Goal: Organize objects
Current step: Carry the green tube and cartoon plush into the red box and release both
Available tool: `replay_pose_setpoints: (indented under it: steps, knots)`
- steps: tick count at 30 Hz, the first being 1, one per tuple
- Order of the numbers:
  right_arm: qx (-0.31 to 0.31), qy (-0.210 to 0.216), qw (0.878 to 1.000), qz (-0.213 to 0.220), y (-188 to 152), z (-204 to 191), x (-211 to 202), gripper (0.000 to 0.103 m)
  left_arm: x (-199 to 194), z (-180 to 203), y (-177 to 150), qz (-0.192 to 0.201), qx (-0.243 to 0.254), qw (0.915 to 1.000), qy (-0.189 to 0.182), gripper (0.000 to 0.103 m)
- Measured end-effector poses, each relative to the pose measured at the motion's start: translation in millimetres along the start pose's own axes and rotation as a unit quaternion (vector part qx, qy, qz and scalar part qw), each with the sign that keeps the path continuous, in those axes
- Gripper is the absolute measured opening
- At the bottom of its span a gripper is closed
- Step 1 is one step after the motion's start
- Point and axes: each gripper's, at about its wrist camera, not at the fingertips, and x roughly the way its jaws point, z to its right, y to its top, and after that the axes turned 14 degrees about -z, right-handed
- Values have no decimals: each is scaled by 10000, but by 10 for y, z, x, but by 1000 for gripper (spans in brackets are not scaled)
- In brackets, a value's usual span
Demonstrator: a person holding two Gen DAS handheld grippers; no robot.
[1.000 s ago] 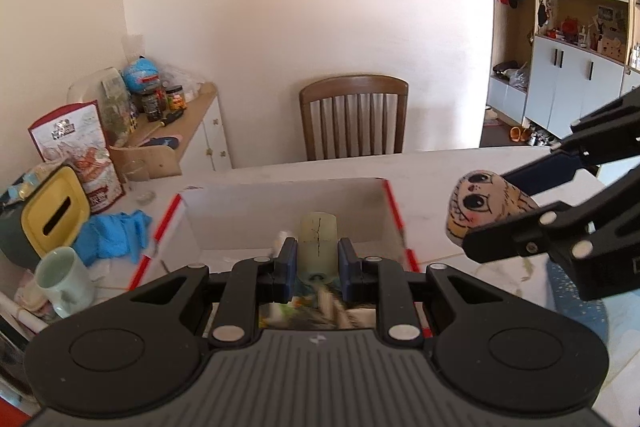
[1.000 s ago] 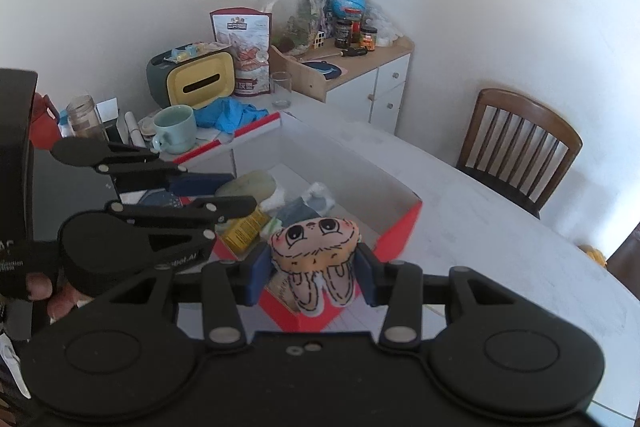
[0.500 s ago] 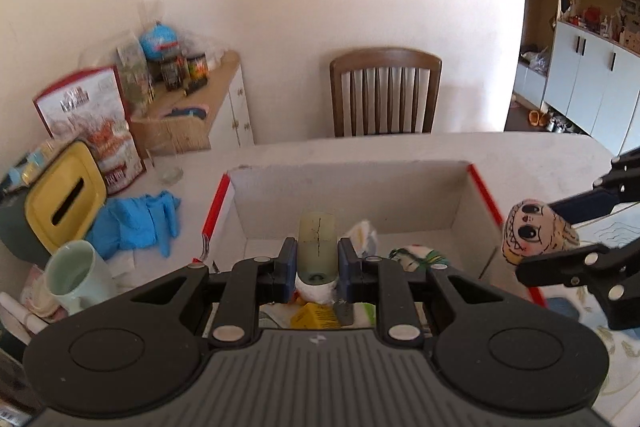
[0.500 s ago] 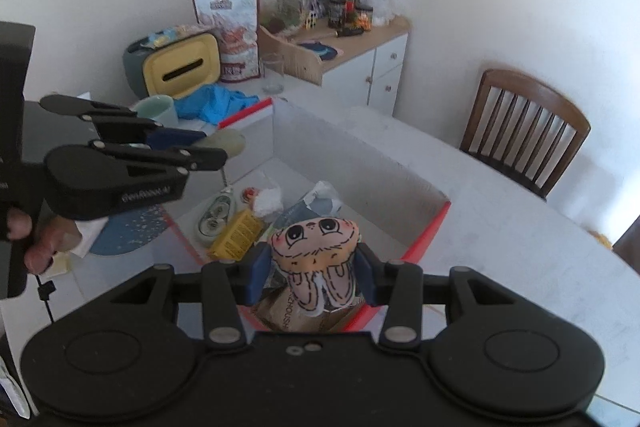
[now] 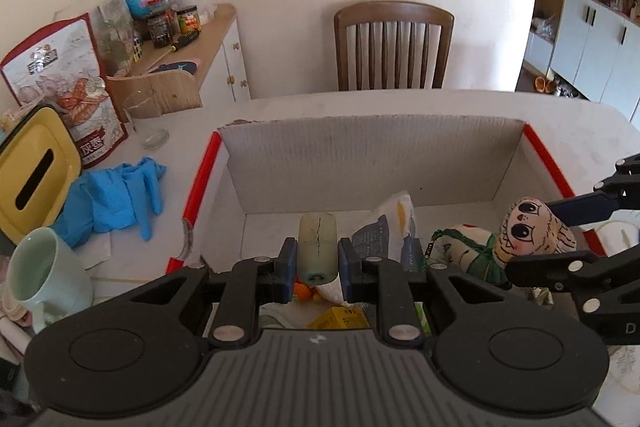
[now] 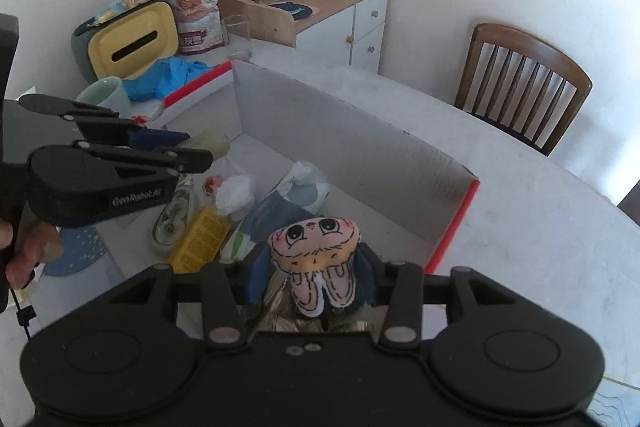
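Now the left gripper [image 5: 318,263] is clamped on a pale cylinder [image 5: 318,247] over the cardboard box [image 5: 372,155], its lower end hidden between the pads. Right gripper [image 6: 312,277] pinches a cartoon-face plush [image 6: 314,247] above the box's near right corner (feet partly cut off). Beneath lie a yellow packet [image 6: 200,243] and crumpled bags, hard to identify.

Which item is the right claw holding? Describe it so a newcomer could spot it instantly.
Start at the big red-edged cardboard box on the white table. Above its near right corner, the right claw grips a small stuffed doll. Unlike the packets beneath, it has a drawn face with big eyes and pink cheeks.
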Motion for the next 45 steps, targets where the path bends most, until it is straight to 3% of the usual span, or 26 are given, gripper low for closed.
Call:
replay_pose_setpoints:
  steps: [12, 30, 35, 42, 45]
  knots:
    - [-150, -122, 9997, -153, 76, -68, 234, 45, 239, -5, 36, -328, 118, 9991, -239, 21]
    - [-132, 92, 9999, -24, 12, -37, 39, 54, 155, -2, -65, -541, -33, 9976, -435, 21]
    - [-76, 180, 9998, 72, -17, -11, -89, 55, 8, 35, -97, -430, -61, 9980, -449, 30]
    - [-21, 278, 9991, 315, -115, 8, -340, 60, -268, 103, -173, -264, -79, 9983, -504, 32]
    - [-4, 327, 9985, 430, -166, 18, -461, 62, -403, 119, -204, -106, -136, 9986, -494, 52]
